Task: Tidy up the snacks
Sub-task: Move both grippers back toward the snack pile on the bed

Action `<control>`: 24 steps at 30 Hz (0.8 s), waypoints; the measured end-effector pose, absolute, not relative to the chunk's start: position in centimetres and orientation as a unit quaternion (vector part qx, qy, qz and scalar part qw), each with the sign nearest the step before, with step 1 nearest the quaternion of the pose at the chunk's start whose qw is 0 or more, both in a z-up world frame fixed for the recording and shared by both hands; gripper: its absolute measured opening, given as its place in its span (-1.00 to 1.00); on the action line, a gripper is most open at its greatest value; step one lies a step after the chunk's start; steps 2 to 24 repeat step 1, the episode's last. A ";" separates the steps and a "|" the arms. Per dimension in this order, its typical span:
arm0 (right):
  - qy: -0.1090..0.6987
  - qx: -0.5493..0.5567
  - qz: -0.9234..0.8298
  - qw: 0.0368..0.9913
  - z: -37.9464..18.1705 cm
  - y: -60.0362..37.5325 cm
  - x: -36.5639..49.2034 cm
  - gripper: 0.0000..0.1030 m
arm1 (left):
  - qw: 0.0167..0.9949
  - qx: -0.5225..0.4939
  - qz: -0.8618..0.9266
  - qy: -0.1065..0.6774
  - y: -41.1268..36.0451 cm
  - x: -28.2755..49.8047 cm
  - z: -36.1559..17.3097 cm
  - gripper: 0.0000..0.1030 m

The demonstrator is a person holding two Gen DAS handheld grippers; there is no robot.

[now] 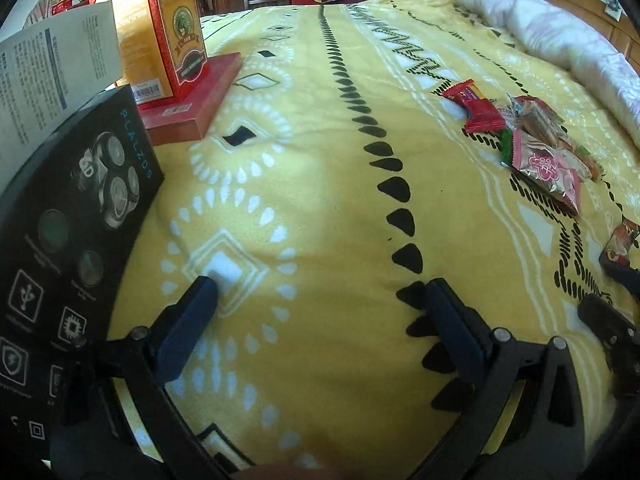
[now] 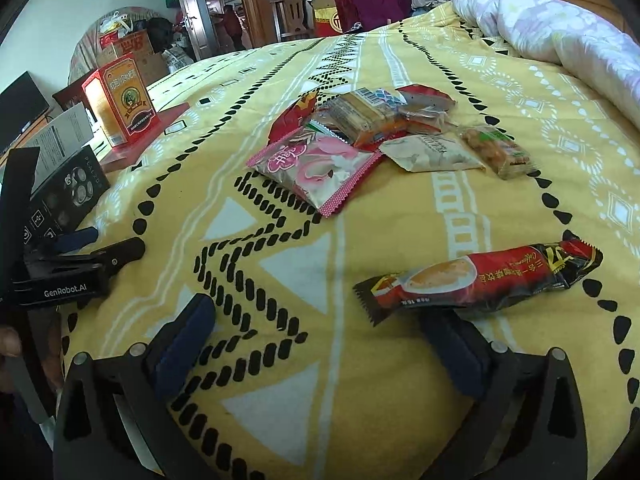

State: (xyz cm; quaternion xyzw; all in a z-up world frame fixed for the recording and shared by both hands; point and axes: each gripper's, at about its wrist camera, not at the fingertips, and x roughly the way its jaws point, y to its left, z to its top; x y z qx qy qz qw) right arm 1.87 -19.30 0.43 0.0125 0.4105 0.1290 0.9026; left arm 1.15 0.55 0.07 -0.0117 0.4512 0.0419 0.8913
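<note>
A pile of snack packets (image 2: 360, 132) lies on the yellow patterned blanket (image 2: 280, 80), with a pink packet (image 2: 316, 168) at its front. Nearer to me a red and black coffee sachet (image 2: 480, 280) lies alone, just ahead of the right finger of my right gripper (image 2: 320, 314). That gripper is open and holds nothing. My left gripper (image 1: 320, 292) is open too, low over bare blanket (image 1: 312, 160). From there the snack pile (image 1: 532, 140) is far to the right, and the coffee sachet (image 1: 622, 240) shows at the right edge.
Boxes stand along the left: a black box (image 1: 80, 220), a tall red and orange box (image 1: 176, 32) on a flat red box (image 1: 200, 96), and a grey box (image 1: 48, 72). A rolled white quilt (image 2: 560, 28) lies at the back right. A hand (image 2: 10, 344) shows at the left edge.
</note>
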 end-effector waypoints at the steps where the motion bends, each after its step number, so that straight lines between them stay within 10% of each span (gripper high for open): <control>1: 0.410 0.012 0.129 0.903 0.4 -19.3 1.9 1.00 | 0.892 -0.010 0.043 0.451 0.5 1.1 0.1 1.00; 24: 0.410 0.012 0.129 0.903 0.4 -19.3 1.9 1.00 | 0.892 -0.010 0.043 0.451 0.5 1.1 0.1 1.00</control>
